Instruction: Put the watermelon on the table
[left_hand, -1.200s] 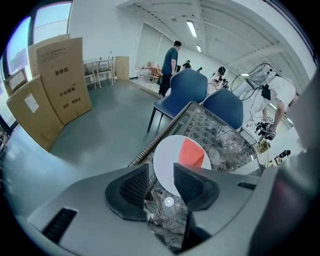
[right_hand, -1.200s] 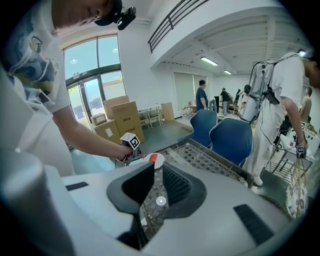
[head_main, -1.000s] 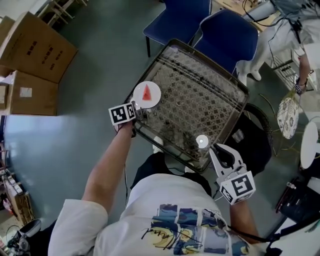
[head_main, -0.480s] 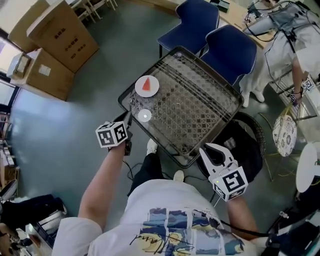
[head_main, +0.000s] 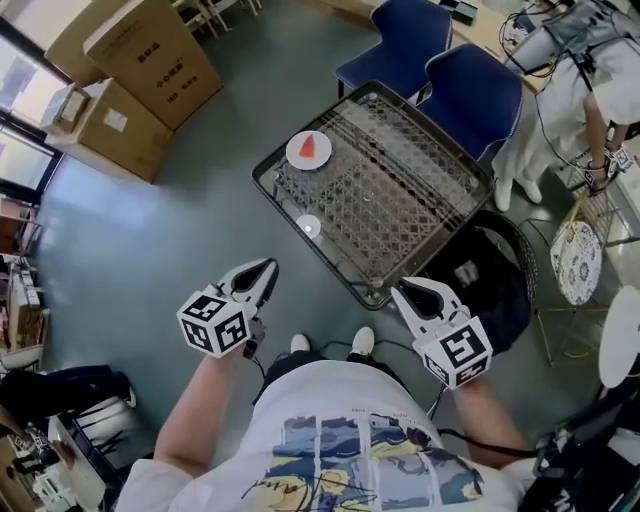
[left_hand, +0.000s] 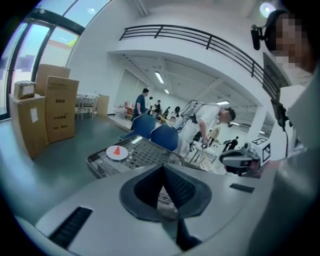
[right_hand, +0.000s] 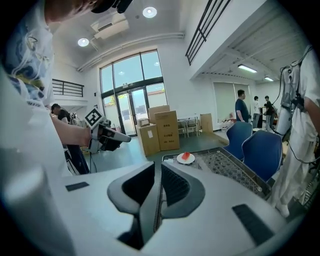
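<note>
Left gripper (head_main: 270, 266) jaws just closed, clenched on nothing, right gripper (head_main: 398, 287) clenched empty, watermelon (head_main: 311, 146) noted on plate (head_main: 297, 156) on table (head_main: 420, 200), well ahead of left gripper

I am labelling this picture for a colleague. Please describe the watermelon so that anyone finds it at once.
Find the wire-mesh table before the two blue chairs. At its corner nearest the cardboard boxes lies a white plate; the red wedge on it is the watermelon. The smaller white disc nearby has no red on it.
</note>
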